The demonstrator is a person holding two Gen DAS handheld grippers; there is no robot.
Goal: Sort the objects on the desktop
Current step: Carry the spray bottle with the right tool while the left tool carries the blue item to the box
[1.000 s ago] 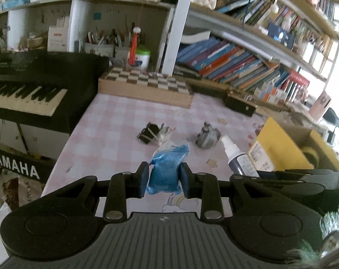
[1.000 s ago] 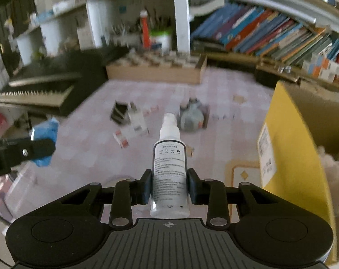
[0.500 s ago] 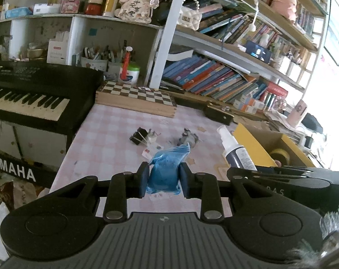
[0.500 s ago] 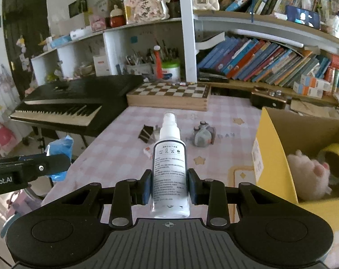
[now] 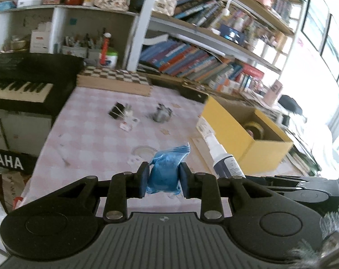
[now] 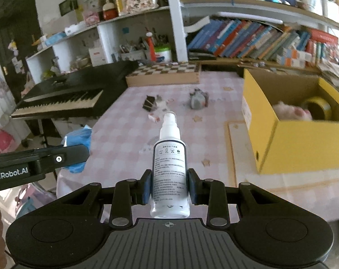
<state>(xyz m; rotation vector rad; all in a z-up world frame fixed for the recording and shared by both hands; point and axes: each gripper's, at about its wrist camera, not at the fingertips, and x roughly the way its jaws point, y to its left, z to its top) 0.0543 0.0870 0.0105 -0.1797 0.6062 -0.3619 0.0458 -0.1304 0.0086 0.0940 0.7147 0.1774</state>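
Right wrist view shows the spray bottle (image 6: 169,172) clamped between the right gripper (image 6: 169,189) pads, its long axis running straight out along the fingers with the white nozzle pointing far, toward the table's middle. The yellow box (image 6: 299,143) lies to the right and a little farther off, open at the top, with a pink plush toy (image 6: 290,113) and a roll of tape (image 6: 317,108) already inside; by my reading the bottle must travel rightward and clear the near-left wall before release. Off to the left, the left gripper (image 5: 162,180) is closed on a crumpled blue bag (image 5: 166,172), held above the near edge of the pink checked table (image 5: 97,139). The box sits well to its right, beyond the other tool, so the right hand is the nearer one and likely goes first. Farther out on the cloth remain a black binder clip (image 5: 116,113) and a small grey object (image 5: 161,115), with a chessboard (image 5: 115,79) at the far edge.
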